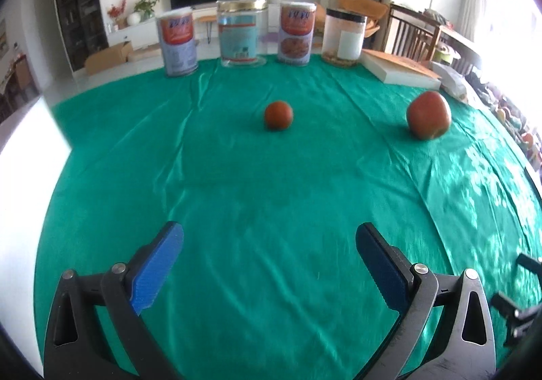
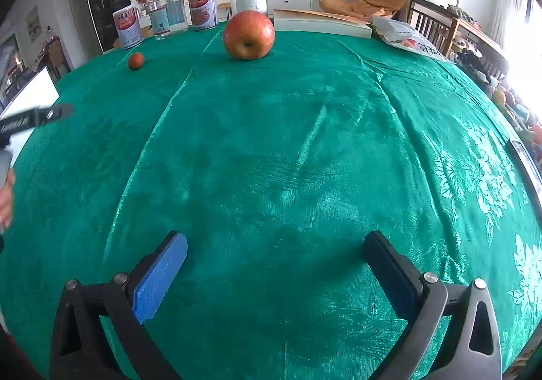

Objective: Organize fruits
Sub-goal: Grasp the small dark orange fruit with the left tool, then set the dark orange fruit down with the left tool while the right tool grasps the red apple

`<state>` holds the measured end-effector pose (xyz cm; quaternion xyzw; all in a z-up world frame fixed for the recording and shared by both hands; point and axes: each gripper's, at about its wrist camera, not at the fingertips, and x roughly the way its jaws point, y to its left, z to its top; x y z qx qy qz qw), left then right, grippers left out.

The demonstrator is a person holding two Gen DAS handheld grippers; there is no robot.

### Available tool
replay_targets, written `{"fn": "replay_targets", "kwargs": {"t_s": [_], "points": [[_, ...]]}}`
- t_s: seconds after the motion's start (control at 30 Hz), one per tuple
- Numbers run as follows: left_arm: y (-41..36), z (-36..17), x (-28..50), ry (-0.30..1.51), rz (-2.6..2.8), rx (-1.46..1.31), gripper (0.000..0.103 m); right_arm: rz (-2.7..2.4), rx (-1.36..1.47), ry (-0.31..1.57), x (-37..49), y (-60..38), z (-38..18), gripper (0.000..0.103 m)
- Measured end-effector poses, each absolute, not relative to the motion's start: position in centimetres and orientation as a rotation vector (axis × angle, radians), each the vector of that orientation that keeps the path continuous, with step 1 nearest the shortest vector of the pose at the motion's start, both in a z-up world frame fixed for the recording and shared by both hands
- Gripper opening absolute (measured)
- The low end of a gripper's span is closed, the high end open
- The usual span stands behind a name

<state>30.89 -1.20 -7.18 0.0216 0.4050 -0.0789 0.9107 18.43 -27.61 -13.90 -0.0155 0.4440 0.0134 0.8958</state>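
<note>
Two fruits lie on the green tablecloth [image 1: 271,197]. A large red apple [image 1: 428,114] sits to the right in the left wrist view and straight ahead, far off, in the right wrist view [image 2: 248,35]. A small round red-orange fruit [image 1: 278,115] lies centre-far in the left wrist view and at the far left in the right wrist view [image 2: 136,61]. My left gripper [image 1: 269,234] is open above the cloth, well short of both fruits. My right gripper [image 2: 276,242] is open too, with nothing between its blue pads.
Along the table's far edge stand two labelled tins [image 1: 178,41] [image 1: 296,34], a clear jar with a gold lid [image 1: 241,32] and a plastic jar [image 1: 344,37]. A white flat box [image 2: 321,24] and a bag [image 2: 411,37] lie at the far right. Wooden chairs stand beyond.
</note>
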Motion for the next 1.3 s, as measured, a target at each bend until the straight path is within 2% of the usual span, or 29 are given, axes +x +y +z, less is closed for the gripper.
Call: {"fn": "replay_targets", "kwargs": {"t_s": [0.17, 0.23, 0.3, 0.37, 0.43, 0.47, 0.67, 0.87, 1.03, 1.17, 1.23, 1.3], "points": [[-3.4, -8.7, 38.9, 0.857, -0.138, 0.087, 0.100, 0.044, -0.041, 0.920, 18.4, -27.3, -14.0, 0.103], [-3.4, -9.3, 40.8, 0.866, -0.109, 0.078, 0.095, 0.050, -0.043, 0.921, 18.4, -27.2, -14.0, 0.103], [-3.2, -9.9, 42.2, 0.889, -0.101, 0.041, 0.078, 0.055, -0.046, 0.921, 18.5, -27.1, -14.0, 0.103], [-3.0, -10.0, 42.8, 0.888, -0.100, 0.018, 0.073, 0.059, -0.048, 0.921, 18.5, -27.1, -14.0, 0.103], [-3.1, -9.8, 43.0, 0.873, -0.136, 0.005, 0.050, 0.061, -0.049, 0.921, 18.5, -27.0, -14.0, 0.103], [-3.1, -9.8, 42.9, 0.871, -0.155, 0.001, 0.030, 0.062, -0.049, 0.921, 18.5, -27.0, -14.0, 0.103], [-1.8, -8.5, 38.4, 0.842, -0.156, 0.023, 0.029, 0.061, -0.049, 0.921, 18.4, -27.0, -14.0, 0.103], [1.6, -7.3, 27.8, 0.903, -0.164, 0.069, 0.029, 0.061, -0.049, 0.921, 18.4, -27.0, -14.0, 0.103], [4.5, -7.9, 20.5, 0.936, -0.124, 0.023, 0.029, 0.061, -0.049, 0.920, 18.4, -27.0, -14.0, 0.103], [5.8, -9.3, 18.9, 0.940, -0.100, -0.050, 0.031, 0.052, -0.045, 0.919, 18.3, -27.1, -14.0, 0.103], [5.9, -9.6, 18.7, 0.907, -0.073, -0.058, 0.037, 0.042, -0.041, 0.918, 18.3, -27.2, -14.0, 0.103], [5.8, -9.8, 18.8, 0.891, -0.023, -0.022, 0.069, 0.032, -0.035, 0.918, 18.2, -27.3, -14.0, 0.103]]}}
